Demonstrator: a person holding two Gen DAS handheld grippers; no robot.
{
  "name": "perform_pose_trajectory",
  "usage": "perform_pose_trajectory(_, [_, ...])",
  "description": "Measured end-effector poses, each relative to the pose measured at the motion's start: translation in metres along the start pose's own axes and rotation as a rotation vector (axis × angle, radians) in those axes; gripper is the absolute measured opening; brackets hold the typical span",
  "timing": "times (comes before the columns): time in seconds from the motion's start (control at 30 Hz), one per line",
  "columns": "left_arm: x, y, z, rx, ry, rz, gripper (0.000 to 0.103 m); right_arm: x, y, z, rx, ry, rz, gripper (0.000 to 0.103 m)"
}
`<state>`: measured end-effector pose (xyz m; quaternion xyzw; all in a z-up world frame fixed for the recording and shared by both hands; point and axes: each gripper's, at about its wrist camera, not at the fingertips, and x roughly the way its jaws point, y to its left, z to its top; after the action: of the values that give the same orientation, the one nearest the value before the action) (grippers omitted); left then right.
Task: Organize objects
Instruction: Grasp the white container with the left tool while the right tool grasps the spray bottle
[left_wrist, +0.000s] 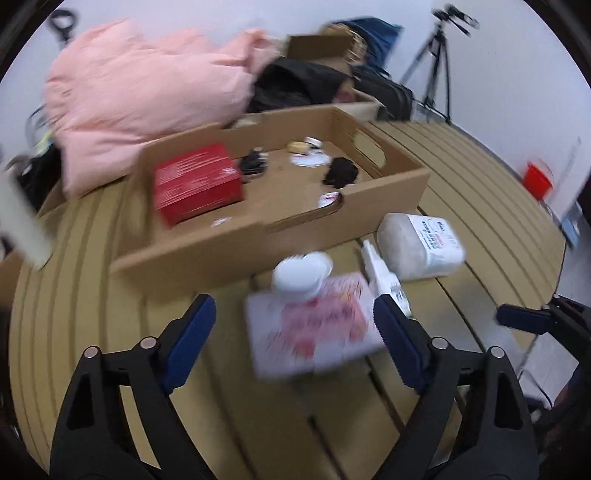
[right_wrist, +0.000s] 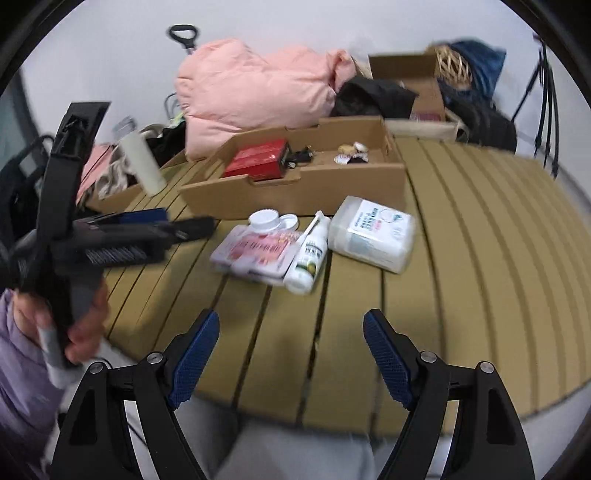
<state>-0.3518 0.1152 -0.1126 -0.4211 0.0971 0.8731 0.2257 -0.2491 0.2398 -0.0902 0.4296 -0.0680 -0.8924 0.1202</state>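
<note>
Near the front of the slatted table I count four things not yet put away: a flat pink packet, a small white jar at its far edge, a spray bottle and, rightmost, a clear tub. Behind them, the cardboard tray already holds a red box and small bits, so I judge the job partly done. My left gripper frames the packet with jaws apart, touching nothing. My right gripper hangs wide and empty.

Cardboard tray behind bottle (lying), flat packet left, tub right
</note>
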Motion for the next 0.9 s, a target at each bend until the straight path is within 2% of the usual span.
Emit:
perform_pose_trajectory(0.07, [0.021,0.004,0.005,-0.03,0.033,-0.041,0.078,0.022,0.0,0.009,0.006,0.018,-0.006,0.073])
perform_pose_trajectory(0.13, [0.038,0.011,0.008,-0.076,0.052,-0.072,0.06,0.038,-0.001,0.017,0.013,0.022,-0.013,0.068])
perform_pose_trajectory(0.17, [0.043,0.014,0.007,-0.09,0.056,-0.084,0.054,0.044,-0.002,0.02,0.014,0.024,-0.015,0.067])
perform_pose_trajectory(0.2, [0.049,0.017,0.006,-0.105,0.06,-0.096,0.036,0.049,-0.003,0.022,0.019,0.029,-0.019,0.067])
perform_pose_trajectory(0.3, [0.054,0.021,0.003,-0.126,0.04,-0.086,0.037,0.069,-0.01,0.024,0.048,0.057,-0.035,0.062])
perform_pose_trajectory(0.33, [0.052,0.021,0.002,-0.131,0.038,-0.088,0.036,0.076,-0.013,0.024,0.064,0.071,-0.032,0.051])
perform_pose_trajectory(0.37, [0.049,0.022,0.001,-0.136,0.036,-0.085,0.036,0.079,-0.015,0.025,0.075,0.072,-0.021,0.045])
perform_pose_trajectory(0.4, [0.044,0.024,-0.001,-0.149,0.034,-0.081,0.036,0.08,-0.016,0.026,0.086,0.061,-0.031,0.043])
perform_pose_trajectory(0.47, [0.036,0.028,0.0,-0.17,0.026,-0.087,0.036,0.082,-0.017,0.028,0.09,0.07,-0.058,0.032])
perform_pose_trajectory(0.6, [-0.008,0.039,-0.01,-0.233,-0.029,-0.099,0.036,0.08,-0.016,0.031,0.079,0.093,-0.099,0.031])
perform_pose_trajectory(0.73, [-0.062,0.041,-0.038,-0.253,-0.061,-0.027,0.036,0.056,-0.011,0.019,0.074,0.092,-0.096,0.03])
perform_pose_trajectory(0.83, [-0.083,0.044,-0.07,-0.317,-0.028,-0.048,0.037,0.024,-0.003,0.001,0.06,0.071,-0.093,0.031])
perform_pose_trajectory(0.9, [-0.093,0.043,-0.089,-0.348,-0.016,-0.036,0.037,0.01,0.002,-0.012,0.055,0.082,-0.084,0.031])
